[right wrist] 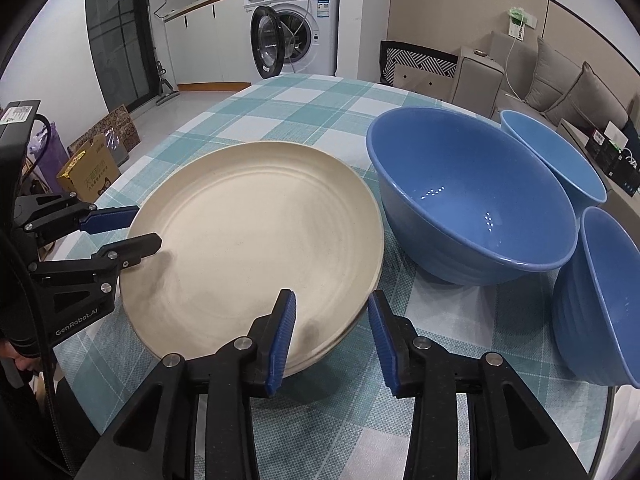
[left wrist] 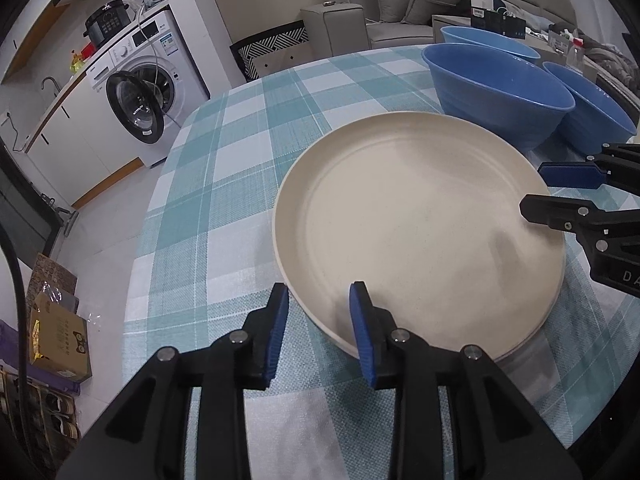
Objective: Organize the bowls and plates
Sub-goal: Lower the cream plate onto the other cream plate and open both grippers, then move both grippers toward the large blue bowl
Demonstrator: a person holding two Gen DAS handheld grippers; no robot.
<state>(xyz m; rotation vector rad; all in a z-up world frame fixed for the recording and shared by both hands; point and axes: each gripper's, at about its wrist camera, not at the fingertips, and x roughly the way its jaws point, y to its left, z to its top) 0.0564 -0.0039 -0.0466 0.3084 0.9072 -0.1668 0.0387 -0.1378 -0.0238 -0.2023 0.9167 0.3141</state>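
Observation:
A cream plate (left wrist: 416, 220) lies on top of at least one other plate on the checked tablecloth; it also shows in the right wrist view (right wrist: 248, 232). My left gripper (left wrist: 320, 328) is open, its jaws straddling the plate's near rim. My right gripper (right wrist: 332, 336) is open, straddling the rim on the opposite side; it shows in the left wrist view (left wrist: 536, 190). The left gripper shows in the right wrist view (right wrist: 142, 228). Three blue bowls stand beside the plates: a large bowl (right wrist: 472, 200) and two others (right wrist: 556, 152), (right wrist: 604, 300).
The table (left wrist: 224, 184) has a teal and white checked cloth. Beyond its edge are a washing machine (left wrist: 140, 92), a chair (left wrist: 272, 52), a sofa (left wrist: 400, 8) and cardboard boxes (left wrist: 60, 336) on the floor.

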